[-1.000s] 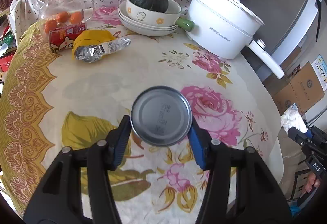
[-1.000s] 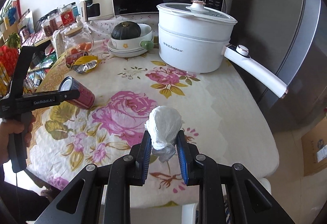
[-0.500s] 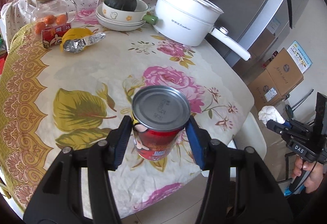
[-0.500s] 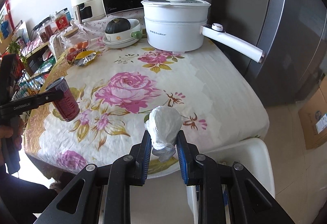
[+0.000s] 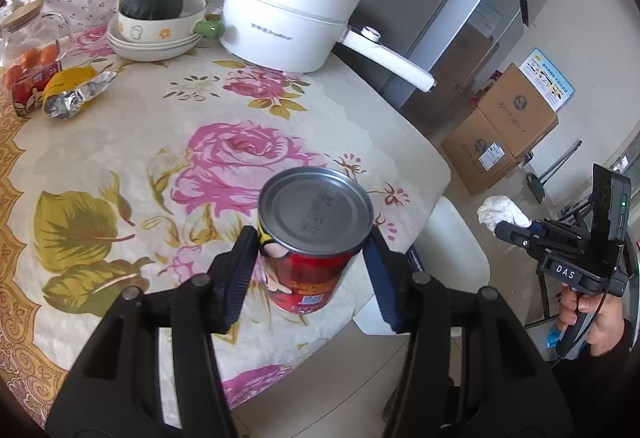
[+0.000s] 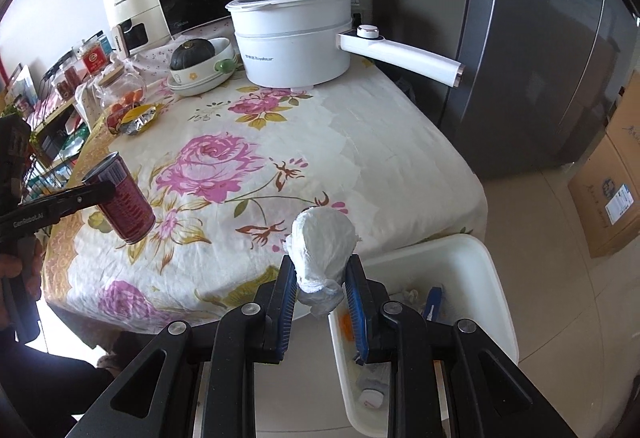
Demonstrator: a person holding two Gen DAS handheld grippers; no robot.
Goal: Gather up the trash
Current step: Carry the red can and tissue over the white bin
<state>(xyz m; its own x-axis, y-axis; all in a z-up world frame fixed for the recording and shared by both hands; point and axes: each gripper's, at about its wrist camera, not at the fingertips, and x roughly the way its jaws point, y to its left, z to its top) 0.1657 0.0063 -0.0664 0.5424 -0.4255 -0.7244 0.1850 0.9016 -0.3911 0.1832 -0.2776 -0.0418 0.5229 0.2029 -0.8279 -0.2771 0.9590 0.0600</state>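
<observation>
My left gripper [image 5: 310, 258] is shut on a red can [image 5: 310, 262] with a silver end, held in the air above the table's front edge; the can also shows in the right wrist view [image 6: 128, 204]. My right gripper [image 6: 320, 290] is shut on a crumpled white tissue [image 6: 322, 246], held off the table beside the rim of a white bin [image 6: 494, 278] on the floor. The bin holds several bits of trash. A foil wrapper [image 5: 74, 96] lies at the table's far left.
The floral table [image 6: 360, 142] carries a white electric pot [image 6: 296, 38] with a long handle, bowls with a green squash [image 6: 192, 54], and a glass jar [image 5: 30, 38]. A grey fridge [image 6: 540, 58] and cardboard boxes [image 5: 504, 130] stand to the right.
Both grippers have pulled back from the table towards its front right corner, with the can and the tissue still held. The white bin has come into the right wrist view.
</observation>
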